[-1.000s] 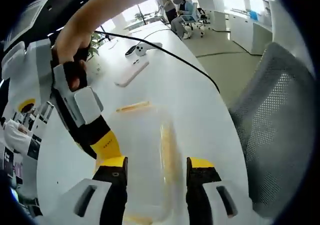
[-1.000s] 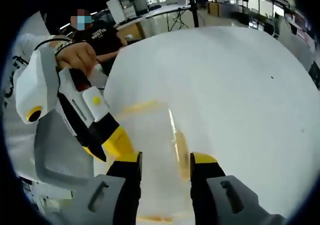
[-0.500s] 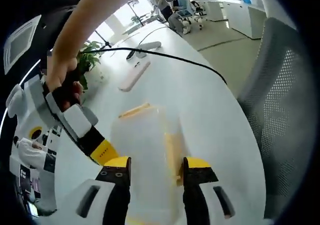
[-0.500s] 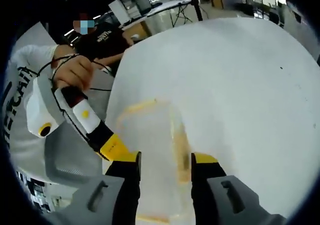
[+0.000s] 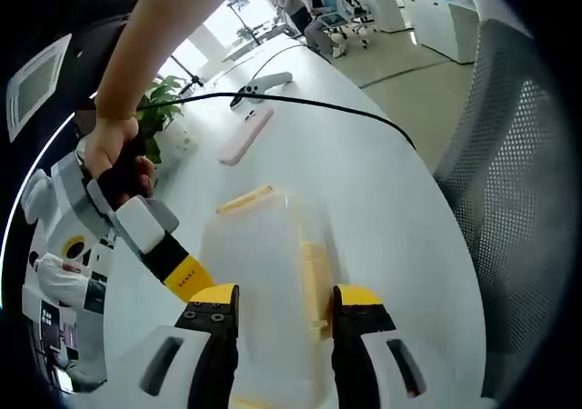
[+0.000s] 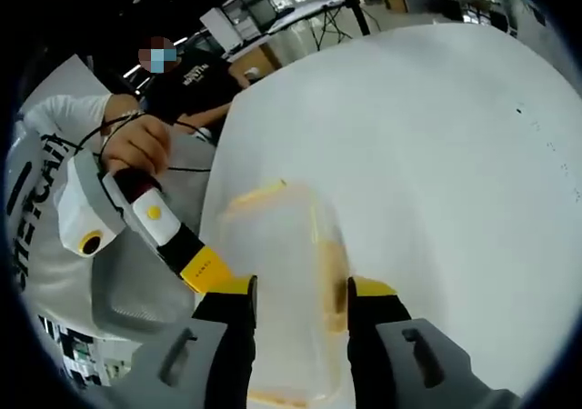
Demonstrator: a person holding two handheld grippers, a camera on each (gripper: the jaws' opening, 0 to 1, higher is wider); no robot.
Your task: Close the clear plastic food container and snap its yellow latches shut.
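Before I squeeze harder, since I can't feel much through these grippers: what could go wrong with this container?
Both grippers hold the clear container from opposite ends: the left gripper and the right gripper each straddle it. Uneven pressure could flex the thin walls or pop the lid askew. The yellow latch sits right beside a jaw, so it might get pinched instead of snapped. The white table looks smooth; the container could slide.

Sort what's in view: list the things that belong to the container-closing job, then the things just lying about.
Job:
- clear plastic food container
- yellow latches
- left hand-held gripper
- right hand-held gripper

Lying about:
- pink phone on the white table
- black cable
- potted plant
- grey mesh chair
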